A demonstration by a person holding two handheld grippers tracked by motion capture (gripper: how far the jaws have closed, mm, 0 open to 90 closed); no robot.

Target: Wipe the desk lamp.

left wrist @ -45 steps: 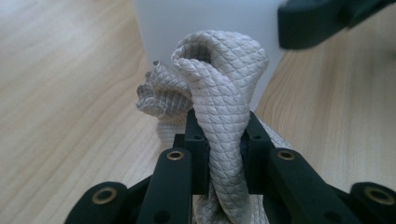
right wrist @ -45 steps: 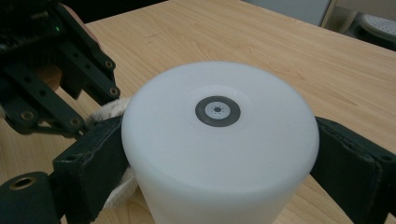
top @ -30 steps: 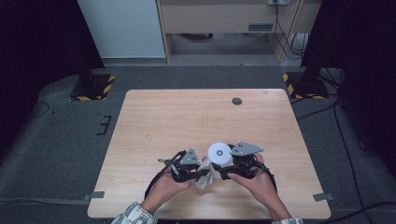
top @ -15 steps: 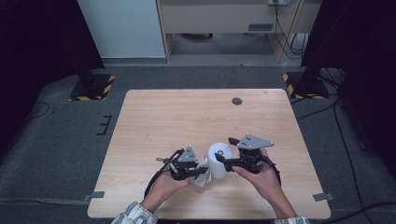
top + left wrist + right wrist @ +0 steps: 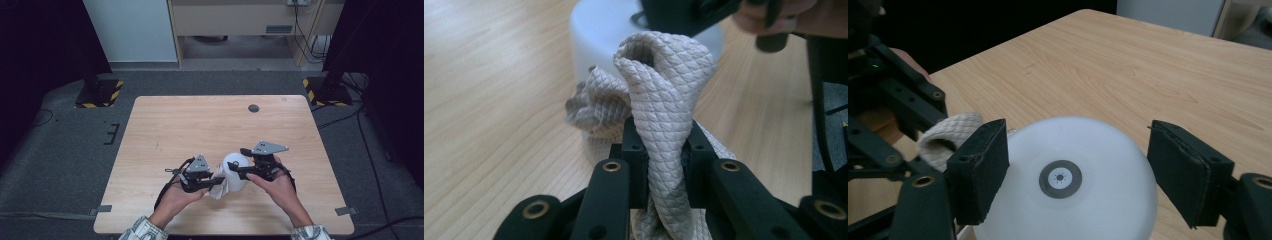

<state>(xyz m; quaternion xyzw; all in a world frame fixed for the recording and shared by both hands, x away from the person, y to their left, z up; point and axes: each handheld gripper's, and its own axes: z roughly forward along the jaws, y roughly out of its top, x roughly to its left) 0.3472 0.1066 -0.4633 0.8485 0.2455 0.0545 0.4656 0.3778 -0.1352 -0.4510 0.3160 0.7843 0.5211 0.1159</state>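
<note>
Wooden surface (image 5: 200, 125): left gripper (image 5: 664, 165) clamps quilted cloth (image 5: 664, 100); right gripper (image 5: 1078, 170) spread around, perhaps touching, white dome (image 5: 1068, 150).

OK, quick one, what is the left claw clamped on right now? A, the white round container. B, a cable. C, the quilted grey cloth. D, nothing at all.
C: in the left gripper view the left claw has its jaws pressed on a fold of the quilted grey cloth.
</note>
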